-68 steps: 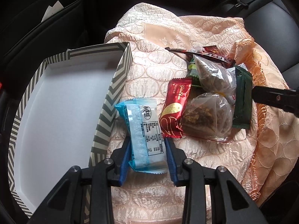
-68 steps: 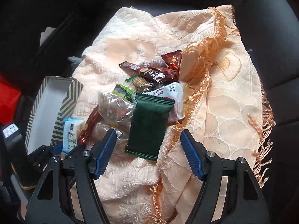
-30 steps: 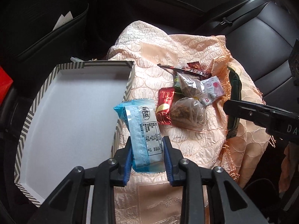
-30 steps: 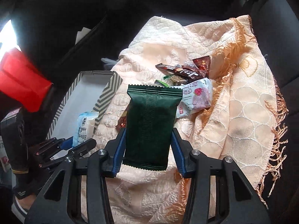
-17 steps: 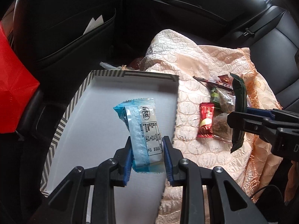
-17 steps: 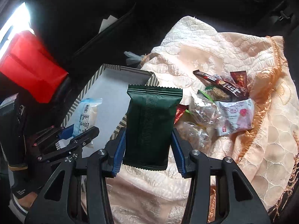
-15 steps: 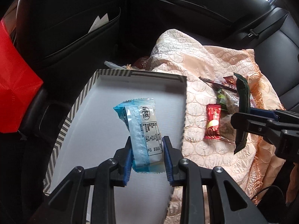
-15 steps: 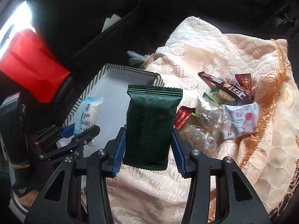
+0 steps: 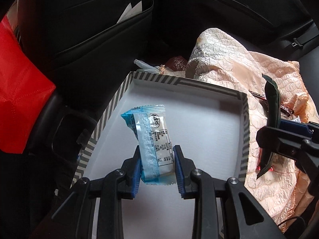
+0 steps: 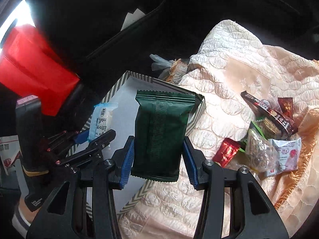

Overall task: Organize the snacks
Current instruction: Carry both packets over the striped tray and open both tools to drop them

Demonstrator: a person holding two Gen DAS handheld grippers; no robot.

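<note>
Back seat of a car, black leather all around, with a peach quilted blanket (image 10: 229, 91) thrown over the seat. Sitting at the blanket's left edge is a shallow box (image 9: 173, 80) with a grey-and-white striped rim and a plain white inside, nothing lying in it so far. A red bag (image 10: 31, 67) hangs off to the far left.

Both tongs are tipped steeply downward. The left tongs (image 9: 157, 171) sit above the middle of the box, blue pads squeezed onto the lower half of a light blue snack packet (image 9: 151, 139) that stands upright between them, clear of the box floor. The right tongs (image 10: 157, 159) hang over the box's right wall, where it meets the blanket, clamped on the sides of a dark green packet (image 10: 161, 133), also held upright in the air. From the left camera that green packet shows edge-on just right of the box.

The rest of the snacks are piled on the blanket well to the right: a brown coffee stick (image 10: 269, 113), a small red packet (image 10: 226, 152), a clear bag (image 10: 259, 151) of something brownish and a white packet (image 10: 285, 155) with pink print.
</note>
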